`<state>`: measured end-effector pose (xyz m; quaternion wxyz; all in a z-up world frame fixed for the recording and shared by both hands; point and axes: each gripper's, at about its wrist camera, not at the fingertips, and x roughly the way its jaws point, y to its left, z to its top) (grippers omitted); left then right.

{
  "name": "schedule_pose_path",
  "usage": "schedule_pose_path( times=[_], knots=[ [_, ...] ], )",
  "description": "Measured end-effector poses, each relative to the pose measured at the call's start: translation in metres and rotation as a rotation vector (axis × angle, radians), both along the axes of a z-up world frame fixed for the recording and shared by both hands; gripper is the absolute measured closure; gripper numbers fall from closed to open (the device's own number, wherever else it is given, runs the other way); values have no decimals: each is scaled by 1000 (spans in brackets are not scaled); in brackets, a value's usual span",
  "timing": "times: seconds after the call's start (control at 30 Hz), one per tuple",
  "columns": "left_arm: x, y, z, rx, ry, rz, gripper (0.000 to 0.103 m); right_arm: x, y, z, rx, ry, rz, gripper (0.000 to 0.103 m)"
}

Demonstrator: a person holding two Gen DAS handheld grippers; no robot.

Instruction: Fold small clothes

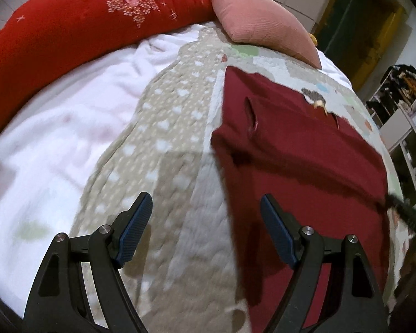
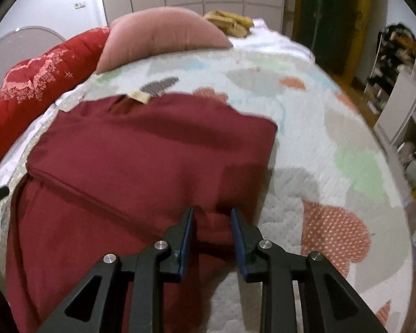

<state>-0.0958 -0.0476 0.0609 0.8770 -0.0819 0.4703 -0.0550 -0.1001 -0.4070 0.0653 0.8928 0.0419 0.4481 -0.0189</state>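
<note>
A dark red garment (image 1: 291, 144) lies partly folded on the patterned quilt (image 1: 166, 138), with a beige label (image 1: 317, 102) at its far edge. My left gripper (image 1: 205, 195) hangs wide open above the quilt, holding nothing. Its right finger is over the garment's left edge. In the right wrist view the same garment (image 2: 152, 152) fills the left half, with a folded layer across it. My right gripper (image 2: 212, 210) is at the garment's near right edge. Its jaws stand a little apart with a bulge of the red cloth between the pads, not visibly pinched.
A red embroidered duvet (image 1: 83, 27) and a pink pillow (image 1: 258, 22) lie at the far side of the bed, with a white fleece blanket (image 1: 55, 127) on the left. Shelves (image 2: 402, 97) stand past the bed's right edge. A yellow item (image 2: 230, 22) lies behind the pillow.
</note>
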Motion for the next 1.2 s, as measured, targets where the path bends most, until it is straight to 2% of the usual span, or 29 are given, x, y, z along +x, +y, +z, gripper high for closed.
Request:
schedule_pose_path(
  times=[0.07,0.13,0.23,0.4,0.5,0.6,0.67,0.77,0.83,0.93,1.03,1.1,1.2],
  knots=[
    [-9,6,-3,2,9,7,23,-7,13,10,46,-28,29,77],
    [-16,13,-5,-7,20,12,23,-15,36,18,120,-31,117,72],
    [-24,24,-5,-4,20,30,23,-33,85,13,251,40,354,71],
    [-35,44,0,-20,12,57,23,-73,138,-5,367,139,577,71],
    [-41,52,3,-35,7,66,23,-94,161,-18,357,182,637,68],
    [-47,57,7,-59,12,64,23,-104,176,-17,327,163,673,68],
    [-52,62,12,-89,13,62,23,-112,195,-8,270,140,762,78],
    [-59,74,25,-134,-4,82,23,-116,228,6,364,120,885,81],
    [-64,82,33,-151,-16,105,23,-117,258,2,407,132,940,81],
    [-72,90,37,-169,-16,119,23,-115,292,-17,425,160,921,80],
    [-80,90,33,-155,9,92,23,-110,289,-28,515,225,865,77],
    [-88,84,24,-136,37,53,23,-115,263,-15,517,186,858,74],
    [-102,72,12,-110,79,-27,23,-125,210,6,493,128,775,59]
  ],
)
